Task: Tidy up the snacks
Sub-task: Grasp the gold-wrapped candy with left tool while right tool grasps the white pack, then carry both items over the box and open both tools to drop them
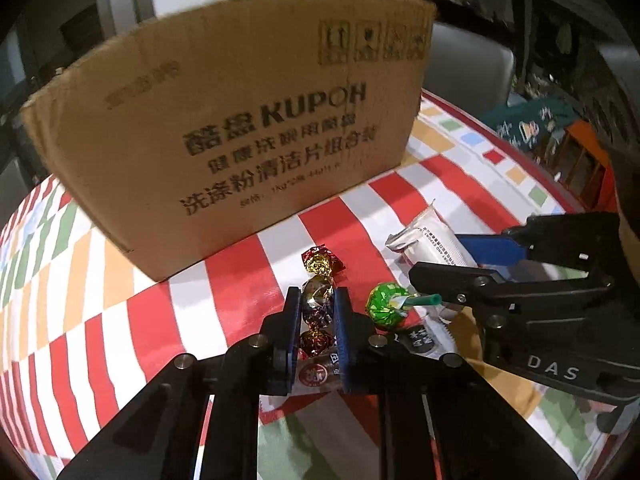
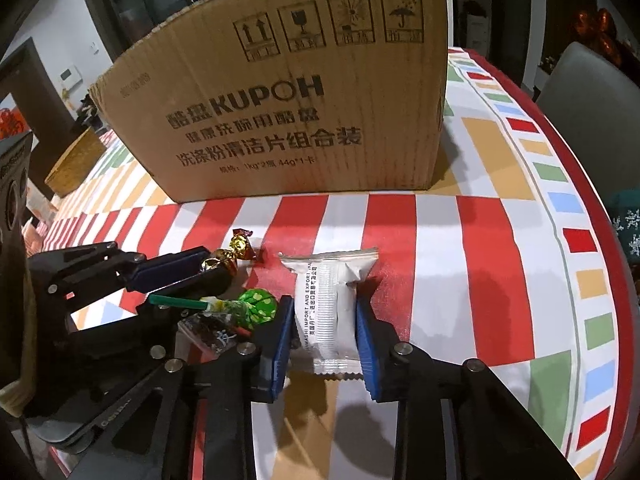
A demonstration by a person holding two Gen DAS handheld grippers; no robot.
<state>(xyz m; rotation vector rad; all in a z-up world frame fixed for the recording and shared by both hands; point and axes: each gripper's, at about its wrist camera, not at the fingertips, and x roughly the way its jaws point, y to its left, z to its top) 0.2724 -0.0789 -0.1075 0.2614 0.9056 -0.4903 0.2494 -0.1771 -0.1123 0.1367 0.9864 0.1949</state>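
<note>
Okay, left wrist view: my left tool [image 1: 316, 312] is narrow, pads either side of a foil candy [image 1: 317, 305] on the striped counter [image 1: 240, 280]; contact looks made, not certain. Light, crinkly, slippery foil; I'd pinch the round middle, not the twisted ends. Another foil candy [image 1: 320, 261] and a green lollipop [image 1: 386, 300] lie close by, cardboard box [image 1: 240, 128] behind.

Right wrist view: right tool [image 2: 325, 320] closes on the white snack pack [image 2: 330, 304] across its midsection. Soft pouch, light, probably crushable, so gentle squeeze. Box [image 2: 280, 100] stands well ahead.
</note>
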